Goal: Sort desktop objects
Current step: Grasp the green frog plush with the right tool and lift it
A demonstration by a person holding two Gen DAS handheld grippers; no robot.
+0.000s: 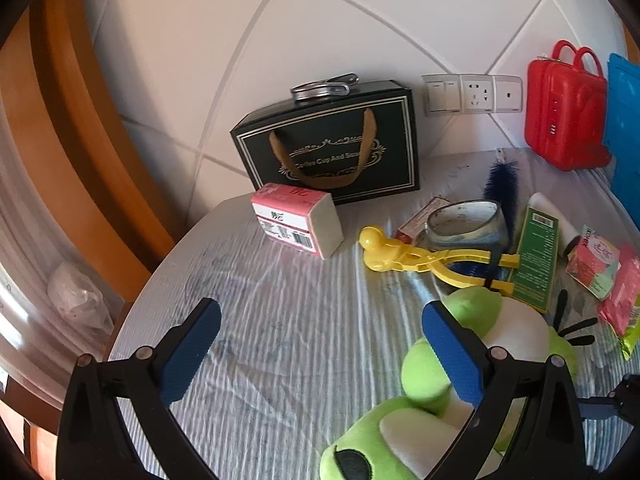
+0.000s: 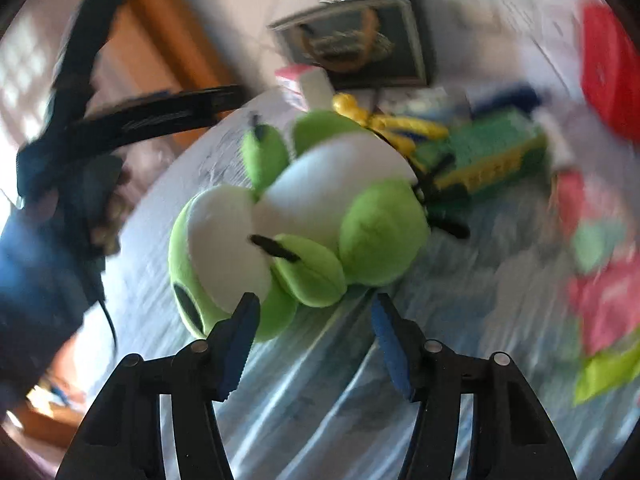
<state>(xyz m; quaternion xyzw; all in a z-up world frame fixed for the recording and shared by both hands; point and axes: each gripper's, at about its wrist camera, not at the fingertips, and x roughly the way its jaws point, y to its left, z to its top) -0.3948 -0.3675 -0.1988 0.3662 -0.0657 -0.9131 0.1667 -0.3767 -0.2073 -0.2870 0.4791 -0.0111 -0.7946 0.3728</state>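
A green and white frog plush point(image 1: 460, 364) lies on the striped grey tabletop point(image 1: 288, 340), lower right in the left wrist view. My left gripper point(image 1: 320, 344) is open and empty; its right finger point(image 1: 452, 356) overlaps the plush. In the blurred right wrist view the plush point(image 2: 312, 216) lies just beyond my right gripper point(image 2: 314, 344), which is open and empty. Behind the plush lie yellow toy tongs point(image 1: 424, 258), a green box point(image 1: 536, 256), a glass jar point(image 1: 464, 224) and a pink tissue pack point(image 1: 298, 220).
A black gift box point(image 1: 332, 148) with a metal clip on top stands against the tiled wall. A red case point(image 1: 564, 112) and blue panel point(image 1: 624, 132) stand at the back right. Pink and green snack packets point(image 1: 612, 284) lie at the right. The table edge curves at left.
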